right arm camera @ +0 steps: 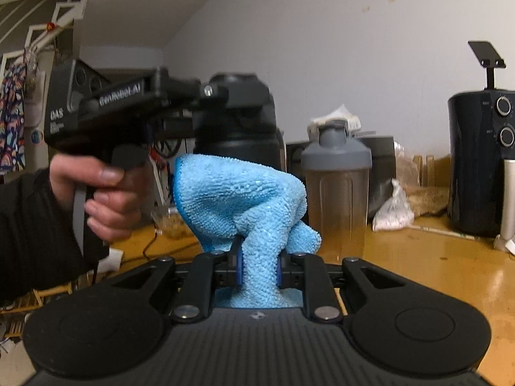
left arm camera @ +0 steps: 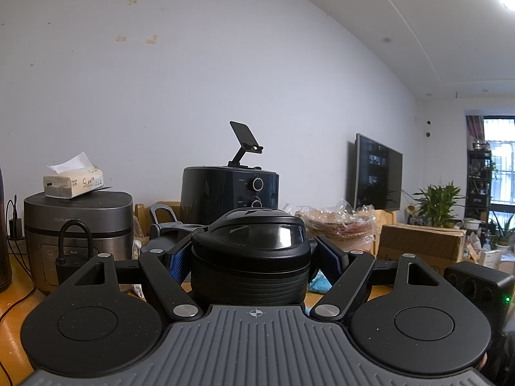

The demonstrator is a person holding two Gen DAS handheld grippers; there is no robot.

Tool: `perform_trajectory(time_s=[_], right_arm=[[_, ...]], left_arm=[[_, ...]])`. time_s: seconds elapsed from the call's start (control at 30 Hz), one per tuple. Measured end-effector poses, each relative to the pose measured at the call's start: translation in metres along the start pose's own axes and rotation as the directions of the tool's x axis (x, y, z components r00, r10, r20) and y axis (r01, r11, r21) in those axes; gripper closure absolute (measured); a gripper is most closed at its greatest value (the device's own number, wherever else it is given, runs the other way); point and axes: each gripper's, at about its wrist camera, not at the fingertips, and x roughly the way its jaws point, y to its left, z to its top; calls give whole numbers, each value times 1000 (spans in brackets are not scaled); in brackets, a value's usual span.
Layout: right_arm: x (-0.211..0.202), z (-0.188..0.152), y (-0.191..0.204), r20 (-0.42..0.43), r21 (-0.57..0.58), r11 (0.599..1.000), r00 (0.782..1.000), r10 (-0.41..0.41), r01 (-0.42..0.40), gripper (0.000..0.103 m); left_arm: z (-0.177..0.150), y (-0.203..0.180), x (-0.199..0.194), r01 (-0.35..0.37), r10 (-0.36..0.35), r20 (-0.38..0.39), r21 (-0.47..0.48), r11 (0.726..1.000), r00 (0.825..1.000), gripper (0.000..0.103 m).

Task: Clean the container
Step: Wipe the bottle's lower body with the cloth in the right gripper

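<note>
The left gripper is holding the black ribbed container with its lid above the yellow wooden bench, jaws pinching its sides. The right gripper is pinching a light blue microfibre cloth, which is lying against the container's lower part. Behind them, toward the bench's wall edge, a grey-lidded clear shaker bottle, a dark air fryer and a steel rice cooker with a tissue pack are standing.
</note>
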Motion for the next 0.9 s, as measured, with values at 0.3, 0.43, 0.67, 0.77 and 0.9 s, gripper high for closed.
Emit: perform_trajectory(time_s=[0.3, 0.43, 0.67, 0.77, 0.9], right_arm=[[17, -10, -2, -169, -3, 1000, 986, -9, 9, 87], [26, -14, -3, -248, -7, 1000, 969, -11, 9, 87], [38, -20, -3, -341, -2, 1000, 940, -7, 6, 88], [41, -21, -3, -356, -1, 1000, 934, -7, 7, 88], [38, -21, 0, -344, -13, 1000, 939, -16, 12, 87]], left_arm=[[0, -1, 0, -1, 1, 0, 1, 1000, 1000, 27], [0, 0, 0, 0, 0, 0, 0, 1000, 1000, 27], [0, 0, -1, 0, 0, 0, 0, 1000, 1000, 27], [0, 0, -2, 1, -1, 0, -1, 1000, 1000, 27], [-1, 1, -2, 1, -1, 0, -2, 1000, 1000, 27]])
